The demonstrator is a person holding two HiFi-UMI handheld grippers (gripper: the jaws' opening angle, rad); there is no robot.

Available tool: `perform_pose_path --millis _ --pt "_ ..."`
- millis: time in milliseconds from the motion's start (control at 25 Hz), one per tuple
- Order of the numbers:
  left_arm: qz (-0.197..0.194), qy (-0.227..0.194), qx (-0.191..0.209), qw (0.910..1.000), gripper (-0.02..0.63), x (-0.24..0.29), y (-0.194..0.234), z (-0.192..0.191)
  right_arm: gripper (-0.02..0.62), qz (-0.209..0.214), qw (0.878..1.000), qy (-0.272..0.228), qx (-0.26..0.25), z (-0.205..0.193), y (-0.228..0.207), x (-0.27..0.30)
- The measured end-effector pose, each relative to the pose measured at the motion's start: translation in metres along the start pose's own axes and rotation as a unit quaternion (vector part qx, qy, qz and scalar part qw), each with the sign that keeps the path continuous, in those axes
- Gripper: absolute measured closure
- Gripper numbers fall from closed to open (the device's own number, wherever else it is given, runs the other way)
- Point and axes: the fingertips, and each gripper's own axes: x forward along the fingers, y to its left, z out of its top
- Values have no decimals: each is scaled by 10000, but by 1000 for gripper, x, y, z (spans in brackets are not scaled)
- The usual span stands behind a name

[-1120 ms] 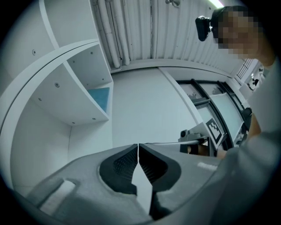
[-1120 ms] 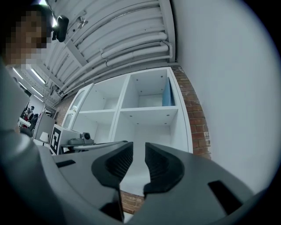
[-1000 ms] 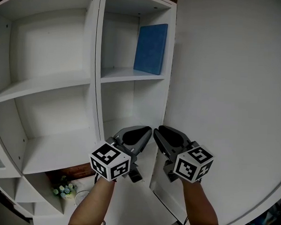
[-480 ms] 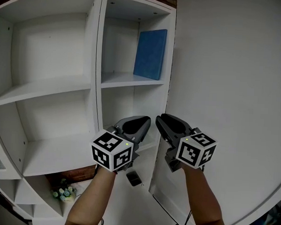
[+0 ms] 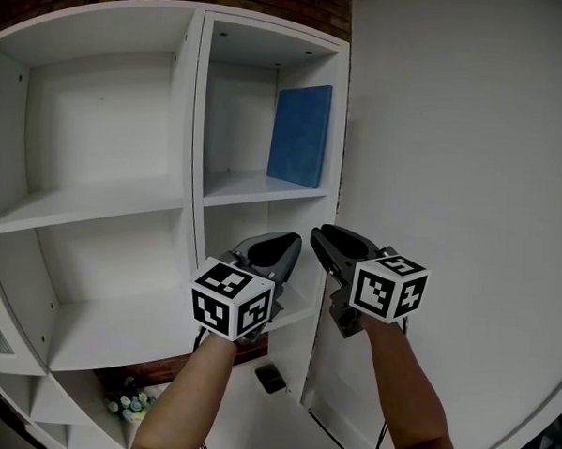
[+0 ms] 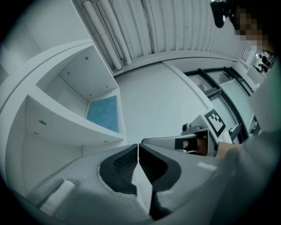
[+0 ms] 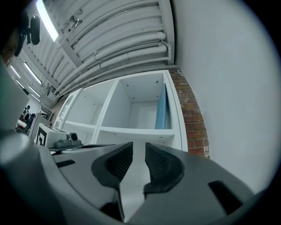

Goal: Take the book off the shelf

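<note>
Book [image 5: 300,135]: upright on the shelf [image 5: 250,185], long axis vertical, well above and ahead of our fingers. Left gripper [image 5: 289,243]: fingers pressed together, empty. Right gripper [image 5: 320,240]: a slit apart, empty, nearer, we judge.

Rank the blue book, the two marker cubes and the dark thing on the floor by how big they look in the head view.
1. Blue book, largest, though far from the camera.
2. Left marker cube and right marker cube: look alike, both near the camera; not ranked.
3. Dark thing on the floor, smallest.
</note>
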Motion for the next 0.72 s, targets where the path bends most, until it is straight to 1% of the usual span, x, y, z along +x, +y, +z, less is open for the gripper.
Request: perform_pose_path --millis 200,400,720 --pt "102 -31 32 9999 594 14 11 14 509 -125 9999 -66 23 16 -18 17" --pt "205 30 -93 9997 594 25 23 21 508 -257 9997 21 1 30 -38 35" --pt "145 176 -69 9997 594 41 26 26 505 -433 9990 144 -33 51 -57 58"
